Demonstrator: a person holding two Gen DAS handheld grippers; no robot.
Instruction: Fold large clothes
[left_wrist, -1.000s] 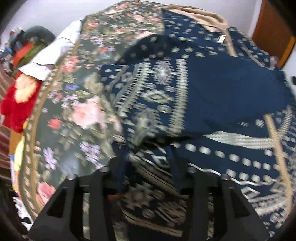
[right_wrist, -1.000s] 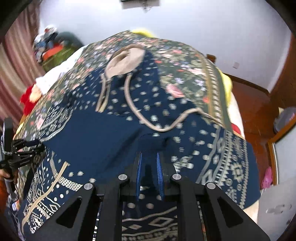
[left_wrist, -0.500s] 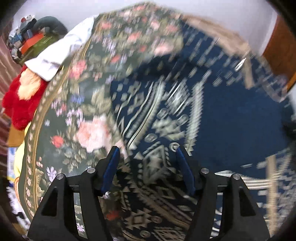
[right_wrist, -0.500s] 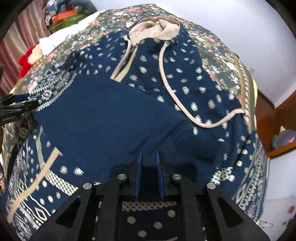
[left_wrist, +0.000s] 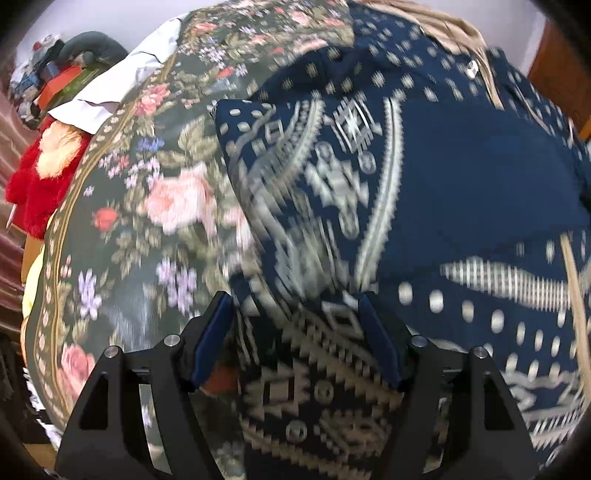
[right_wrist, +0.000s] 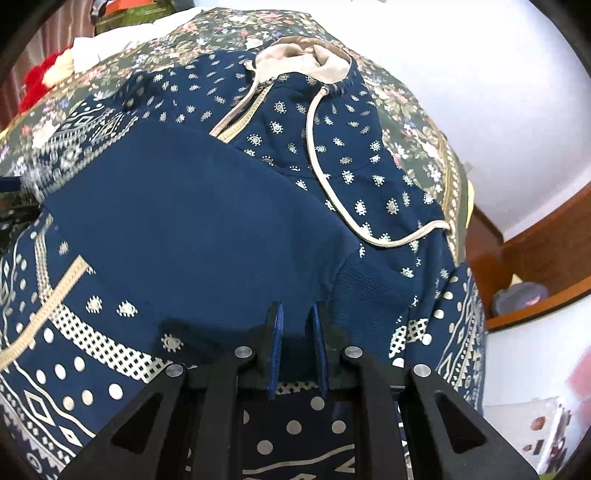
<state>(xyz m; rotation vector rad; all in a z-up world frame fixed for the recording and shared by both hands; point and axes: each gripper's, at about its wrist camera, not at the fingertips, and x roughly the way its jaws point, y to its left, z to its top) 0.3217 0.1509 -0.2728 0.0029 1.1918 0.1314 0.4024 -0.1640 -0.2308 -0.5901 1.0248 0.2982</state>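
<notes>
A navy hoodie (left_wrist: 461, 177) with pale geometric patterns lies spread on a floral bedspread (left_wrist: 147, 229). Its lower part is folded up, so the plain navy inside (right_wrist: 177, 221) faces up. The beige-lined hood (right_wrist: 303, 62) and the drawstring (right_wrist: 317, 166) lie at the far end. My left gripper (left_wrist: 295, 317) hovers over the hoodie's patterned left edge. Its jaws are opening, the cloth lies beneath them and the pads press on nothing. My right gripper (right_wrist: 297, 328) is shut on the folded navy cloth near the ribbed cuff (right_wrist: 369, 288).
A red plush item (left_wrist: 33, 192) and a white cloth (left_wrist: 122, 85) lie past the bed's left side, with a pile of things (left_wrist: 55, 74) behind. Wooden furniture (right_wrist: 535, 258) stands to the right, below a white wall. The bedspread's edge (right_wrist: 454, 177) drops off on the right.
My left gripper's jaws have spread and let go of the patterned cloth they pinched. My right gripper carried the fold forward and down, closer to the hoodie.
</notes>
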